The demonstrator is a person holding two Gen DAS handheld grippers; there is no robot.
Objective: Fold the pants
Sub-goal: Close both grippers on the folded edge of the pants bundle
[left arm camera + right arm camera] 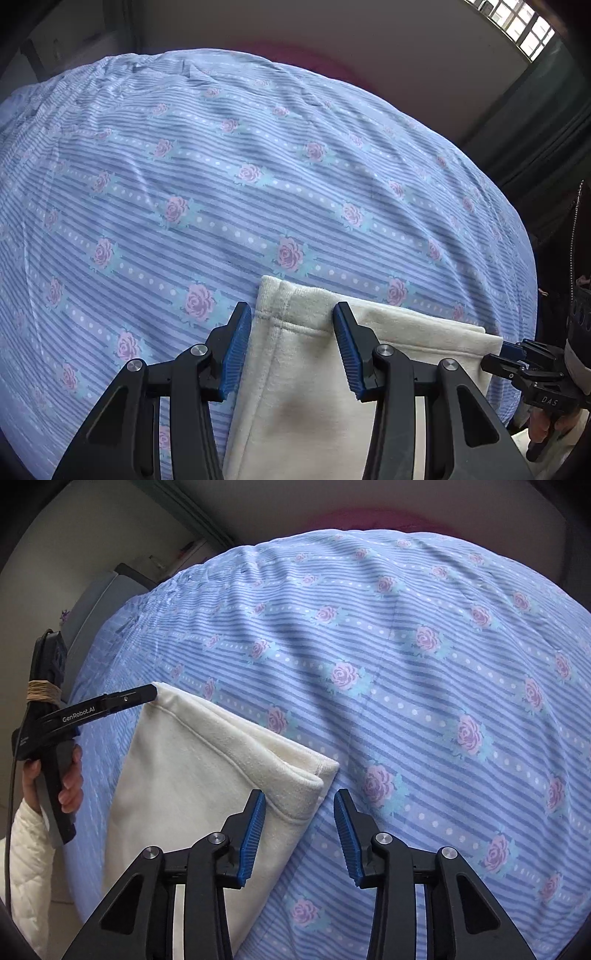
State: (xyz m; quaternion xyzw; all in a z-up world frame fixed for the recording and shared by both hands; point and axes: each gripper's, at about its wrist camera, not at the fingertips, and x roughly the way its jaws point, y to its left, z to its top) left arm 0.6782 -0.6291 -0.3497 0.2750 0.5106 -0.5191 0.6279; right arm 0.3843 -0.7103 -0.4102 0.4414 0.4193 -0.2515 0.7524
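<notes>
Cream fleece pants (295, 369) lie folded on a blue striped bed sheet with pink roses (221, 166). In the left wrist view my left gripper (291, 314) is open, its jaws astride the near left corner of the pants' hemmed edge. My right gripper (509, 350) shows at the pants' right corner. In the right wrist view my right gripper (299, 801) is open, just off the right corner of the pants (207, 768), over the sheet (424, 664). The left gripper (151, 692) touches the pants' far left corner.
The bed fills both views. A pink pillow (295, 55) lies at the far end. A window (517, 22) and dark curtain are at the upper right. A grey chair (96, 605) stands beyond the bed's left edge.
</notes>
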